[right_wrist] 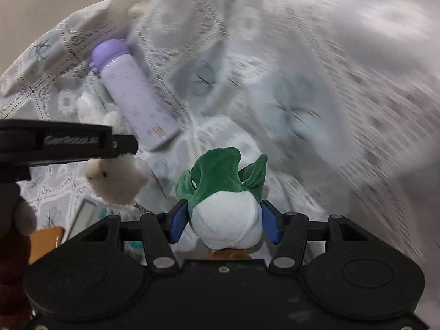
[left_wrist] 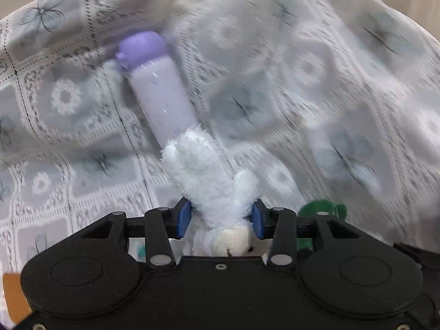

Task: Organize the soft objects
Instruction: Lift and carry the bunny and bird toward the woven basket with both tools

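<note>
Two toys are carried. Left wrist view: the left gripper jaws pinch a white plush, its long axis pointing away toward frame centre. Right wrist view: the right gripper jaws pinch a green-and-white plush at lower centre.

Soft, even, fairly bright light casts no hard shadows. Beyond the jaws the patterned cloth smears with motion blur, and fisheye distortion bends the edges.

white plush, green-white plush, lilac bottle
</note>
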A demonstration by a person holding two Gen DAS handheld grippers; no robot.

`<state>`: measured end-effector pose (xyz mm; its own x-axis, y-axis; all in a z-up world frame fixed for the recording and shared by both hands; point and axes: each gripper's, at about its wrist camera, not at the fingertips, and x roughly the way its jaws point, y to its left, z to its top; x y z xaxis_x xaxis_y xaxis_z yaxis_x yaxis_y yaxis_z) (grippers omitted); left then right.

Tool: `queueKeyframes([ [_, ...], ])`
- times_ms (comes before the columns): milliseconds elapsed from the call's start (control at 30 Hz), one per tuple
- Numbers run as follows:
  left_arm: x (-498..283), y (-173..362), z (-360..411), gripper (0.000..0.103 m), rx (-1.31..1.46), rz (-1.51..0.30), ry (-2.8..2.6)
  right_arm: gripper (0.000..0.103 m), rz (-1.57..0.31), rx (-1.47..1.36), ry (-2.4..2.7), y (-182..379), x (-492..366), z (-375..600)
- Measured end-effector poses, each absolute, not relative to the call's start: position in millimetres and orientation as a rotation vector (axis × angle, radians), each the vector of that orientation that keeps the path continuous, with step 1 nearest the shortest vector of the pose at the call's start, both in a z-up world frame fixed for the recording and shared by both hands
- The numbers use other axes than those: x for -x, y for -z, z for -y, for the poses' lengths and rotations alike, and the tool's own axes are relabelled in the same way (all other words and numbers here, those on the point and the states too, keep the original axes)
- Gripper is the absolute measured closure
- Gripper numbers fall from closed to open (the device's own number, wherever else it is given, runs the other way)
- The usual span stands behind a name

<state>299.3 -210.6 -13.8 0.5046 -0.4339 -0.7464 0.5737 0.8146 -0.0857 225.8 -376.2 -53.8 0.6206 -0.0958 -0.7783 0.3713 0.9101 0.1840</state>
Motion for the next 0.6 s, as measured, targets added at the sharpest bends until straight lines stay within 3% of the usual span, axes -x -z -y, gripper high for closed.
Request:
queueKeyframes([
  [600,-120,-2,75,0.057,-0.178,-0.887,0.447,0.047,-0.891,-0.378,0.078,19,-78,282],
])
